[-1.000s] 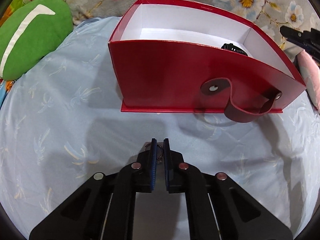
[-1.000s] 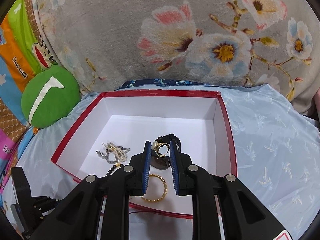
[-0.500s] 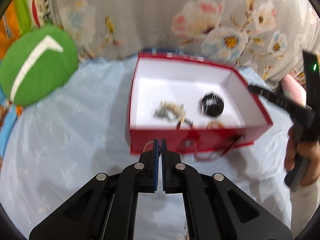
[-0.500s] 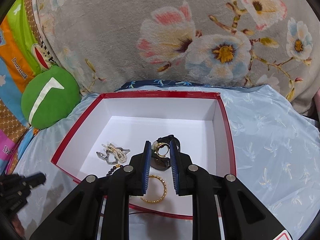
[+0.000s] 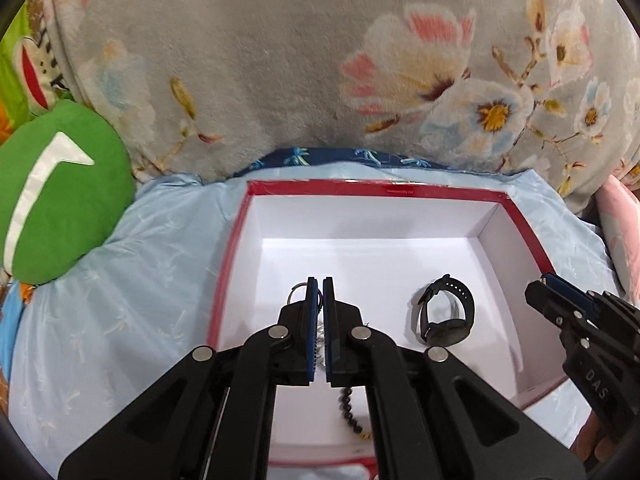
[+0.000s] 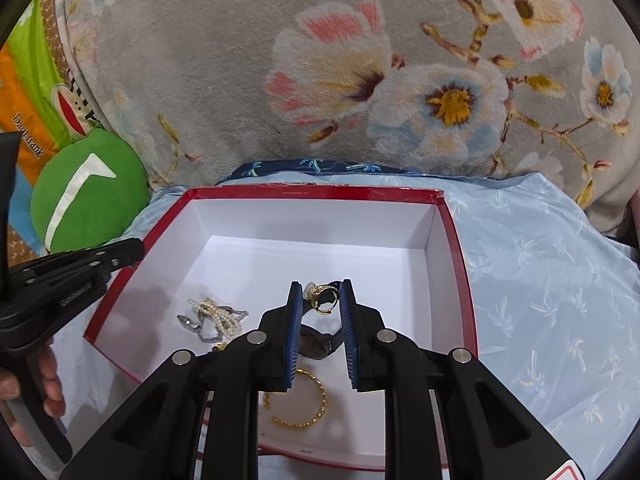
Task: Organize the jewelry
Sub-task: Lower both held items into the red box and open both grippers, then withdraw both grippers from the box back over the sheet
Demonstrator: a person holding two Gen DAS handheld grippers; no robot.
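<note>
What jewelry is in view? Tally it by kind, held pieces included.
Rings: 2 (silver ring, gold ring)
Watches: 1 (black watch)
Bangles: 1 (gold bangle)
Pearl pieces: 1 (pearl cluster)
Bead strands: 1 (dark bead strand)
Total: 6

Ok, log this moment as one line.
left gripper: jaws shut on thin silver ring | right gripper: holds ornate gold ring | both above open red cardboard box

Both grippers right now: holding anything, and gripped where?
Left gripper: shut on a thin silver ring, pinched across its band. Right gripper: a gold ring sits between its fingers, gripped at the band's sides. Both are over the red box.
</note>
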